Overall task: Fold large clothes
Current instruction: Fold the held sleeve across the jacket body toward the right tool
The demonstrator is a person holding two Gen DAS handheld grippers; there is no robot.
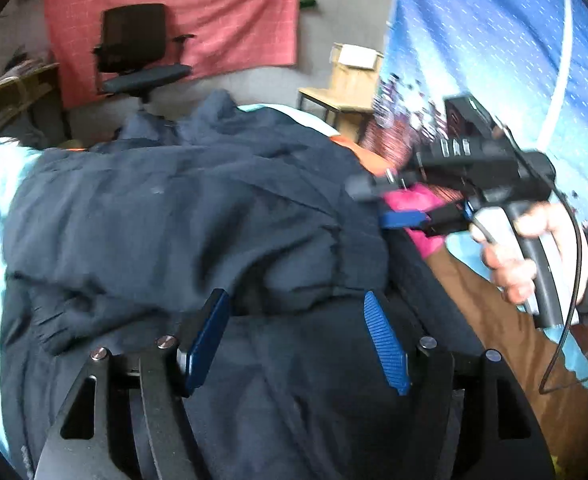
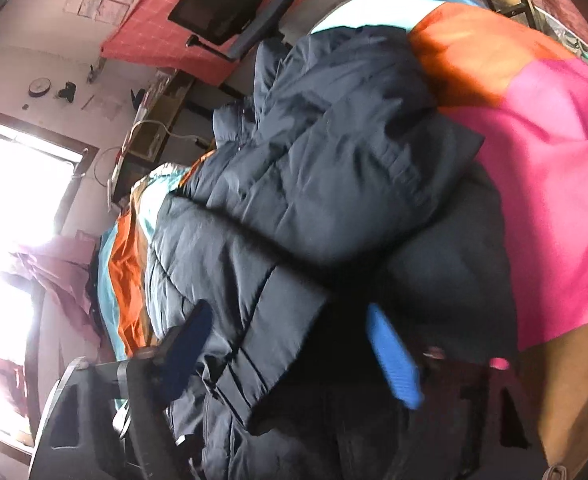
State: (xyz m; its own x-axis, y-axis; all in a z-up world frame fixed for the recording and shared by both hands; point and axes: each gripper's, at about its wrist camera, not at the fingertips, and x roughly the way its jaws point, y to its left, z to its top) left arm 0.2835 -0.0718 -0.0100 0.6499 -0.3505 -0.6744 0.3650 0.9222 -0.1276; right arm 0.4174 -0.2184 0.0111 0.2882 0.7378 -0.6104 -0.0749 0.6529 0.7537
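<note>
Both grippers tilted down, left gripper [image 1: 297,336] jaws apart over navy jacket [image 1: 182,208]

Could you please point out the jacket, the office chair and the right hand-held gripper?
jacket [image 1: 174,208], left wrist view, its quilted middle.
office chair [image 1: 134,32], left wrist view, backrest.
right hand-held gripper [image 1: 389,204], left wrist view, between its fingertips.

Both grippers angled downward, jaws apart

The left gripper [image 1: 297,340], black with blue ribbed pads, has its fingers spread with nothing pinched between them. The right gripper [image 2: 294,356], the same build, is rolled sideways with jaws parted; a bare hand [image 1: 529,252] wraps its grey handle.
</note>
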